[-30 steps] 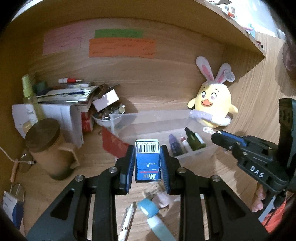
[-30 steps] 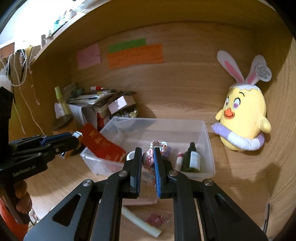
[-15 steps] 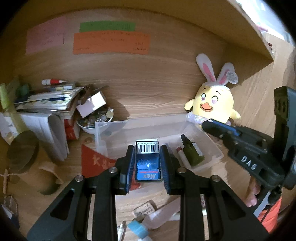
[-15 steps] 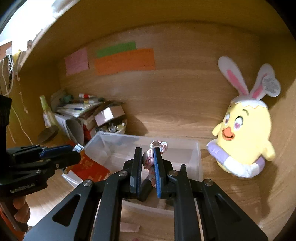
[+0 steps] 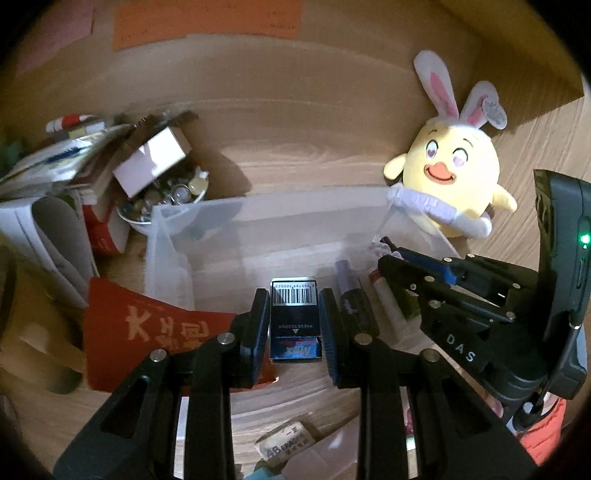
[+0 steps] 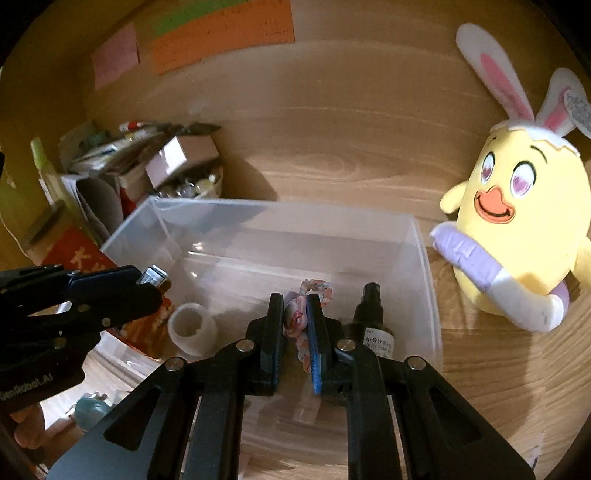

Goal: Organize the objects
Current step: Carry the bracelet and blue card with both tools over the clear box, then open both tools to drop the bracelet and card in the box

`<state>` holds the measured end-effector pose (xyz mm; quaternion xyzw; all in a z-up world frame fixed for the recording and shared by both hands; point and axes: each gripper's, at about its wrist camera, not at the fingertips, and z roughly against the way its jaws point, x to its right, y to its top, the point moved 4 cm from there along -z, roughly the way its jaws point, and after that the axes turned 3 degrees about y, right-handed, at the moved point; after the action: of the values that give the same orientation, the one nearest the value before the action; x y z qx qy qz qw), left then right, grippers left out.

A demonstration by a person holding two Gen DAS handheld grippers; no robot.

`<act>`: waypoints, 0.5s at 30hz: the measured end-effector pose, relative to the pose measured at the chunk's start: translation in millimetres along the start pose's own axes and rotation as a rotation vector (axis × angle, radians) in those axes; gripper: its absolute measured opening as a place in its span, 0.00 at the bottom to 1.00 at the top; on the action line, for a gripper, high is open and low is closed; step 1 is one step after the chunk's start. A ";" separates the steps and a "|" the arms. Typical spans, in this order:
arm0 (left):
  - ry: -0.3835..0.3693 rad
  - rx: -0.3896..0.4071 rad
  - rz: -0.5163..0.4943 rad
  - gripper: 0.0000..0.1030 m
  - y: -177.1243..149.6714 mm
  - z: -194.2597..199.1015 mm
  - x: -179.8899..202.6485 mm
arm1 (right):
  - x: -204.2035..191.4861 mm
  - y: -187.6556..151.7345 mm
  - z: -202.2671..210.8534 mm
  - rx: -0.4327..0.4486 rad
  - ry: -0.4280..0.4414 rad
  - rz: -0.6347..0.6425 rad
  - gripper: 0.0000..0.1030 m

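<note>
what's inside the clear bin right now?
In the clear bin: a dark spray bottle, a white roll and a purple tube. Both grippers' loads hang above it. The near floor is hidden behind the right gripper.

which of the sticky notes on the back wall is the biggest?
The orange note. It stretches much wider than the green note just above it and the pink note to its left.
</note>
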<state>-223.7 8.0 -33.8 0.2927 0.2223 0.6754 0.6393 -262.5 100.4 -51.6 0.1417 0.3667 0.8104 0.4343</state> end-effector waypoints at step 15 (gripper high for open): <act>-0.010 -0.064 -0.002 0.26 -1.4 -18.2 2.4 | 1.1 -6.5 -15.1 -0.056 -0.027 0.001 0.14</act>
<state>-235.0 11.8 -47.8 0.2754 0.1978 0.6800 0.6501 -267.6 96.5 -66.8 0.1406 0.3381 0.8185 0.4427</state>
